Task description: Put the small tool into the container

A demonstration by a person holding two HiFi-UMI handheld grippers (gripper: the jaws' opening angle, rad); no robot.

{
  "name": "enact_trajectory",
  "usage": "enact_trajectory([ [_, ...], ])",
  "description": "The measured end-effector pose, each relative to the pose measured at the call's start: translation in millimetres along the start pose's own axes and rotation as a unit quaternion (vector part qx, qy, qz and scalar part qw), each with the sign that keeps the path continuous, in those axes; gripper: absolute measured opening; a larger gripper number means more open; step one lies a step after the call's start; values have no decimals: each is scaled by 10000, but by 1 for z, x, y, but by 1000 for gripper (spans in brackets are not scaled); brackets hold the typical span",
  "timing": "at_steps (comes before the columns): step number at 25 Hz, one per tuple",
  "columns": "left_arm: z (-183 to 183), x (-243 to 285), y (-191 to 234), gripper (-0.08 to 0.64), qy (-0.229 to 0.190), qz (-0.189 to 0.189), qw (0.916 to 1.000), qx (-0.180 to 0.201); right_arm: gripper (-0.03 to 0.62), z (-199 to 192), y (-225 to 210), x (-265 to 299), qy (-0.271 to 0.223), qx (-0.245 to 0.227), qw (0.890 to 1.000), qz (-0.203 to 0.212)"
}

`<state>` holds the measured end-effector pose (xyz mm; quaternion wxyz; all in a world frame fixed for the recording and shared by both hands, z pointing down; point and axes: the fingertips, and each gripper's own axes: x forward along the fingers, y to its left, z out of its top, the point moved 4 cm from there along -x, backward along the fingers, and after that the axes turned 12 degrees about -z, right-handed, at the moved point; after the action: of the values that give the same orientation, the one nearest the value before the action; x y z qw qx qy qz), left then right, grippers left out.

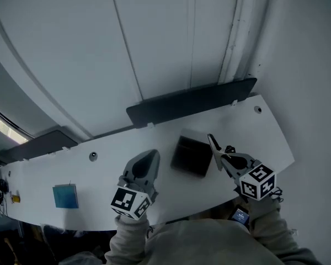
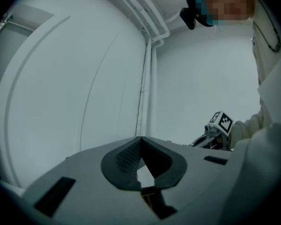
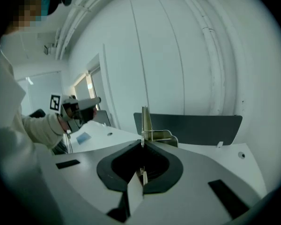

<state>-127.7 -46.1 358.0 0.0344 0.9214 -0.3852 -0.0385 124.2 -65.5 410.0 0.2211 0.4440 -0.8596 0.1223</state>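
Note:
A black box-shaped container [image 1: 191, 155] stands on the white table [image 1: 99, 203] between my two grippers. My right gripper [image 1: 215, 150] is just right of the container and is shut on the small tool, a thin metal strip with a wire frame [image 3: 145, 122] that sticks up past the jaw tips. The tool's tip [image 1: 211, 139] shows beside the container's right edge. My left gripper [image 1: 152, 155] hovers left of the container, shut with nothing between its jaws [image 2: 140, 138]. The container is hidden in both gripper views.
A blue card [image 1: 65, 196] lies at the table's left. A long dark panel [image 1: 193, 101] stands along the table's back edge, also seen in the right gripper view [image 3: 192, 128]. Small round holes [image 1: 92, 156] [image 1: 257, 109] mark the tabletop. White wall rises behind.

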Motion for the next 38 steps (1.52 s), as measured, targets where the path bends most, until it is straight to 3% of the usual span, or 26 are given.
enact_trajectory([
  [2,-2,1,11,2,-42,-84,9999,-99,23,-2,2,18,198,-189,9996,-113],
  [6,-19,21,22,2,207,-557,9980,-201,23,3,0,41,311,-152,9993,-104],
  [13,-37,43,14,2,393,-1028,9933,-360,23,4,-21,62,462,-31,9989,54],
  [15,-40,49,16,2,498,-915,9937,-415,23,5,-29,65,469,-37,9988,99],
  [19,-44,59,14,2,676,-557,9948,-522,23,13,-30,71,500,-593,9966,264],
  [24,-50,64,12,2,698,-150,9951,-683,23,11,-31,82,616,-921,9925,519],
  [38,-51,69,1,3,852,-173,9947,-551,23,10,-28,99,681,-1050,9888,811],
])
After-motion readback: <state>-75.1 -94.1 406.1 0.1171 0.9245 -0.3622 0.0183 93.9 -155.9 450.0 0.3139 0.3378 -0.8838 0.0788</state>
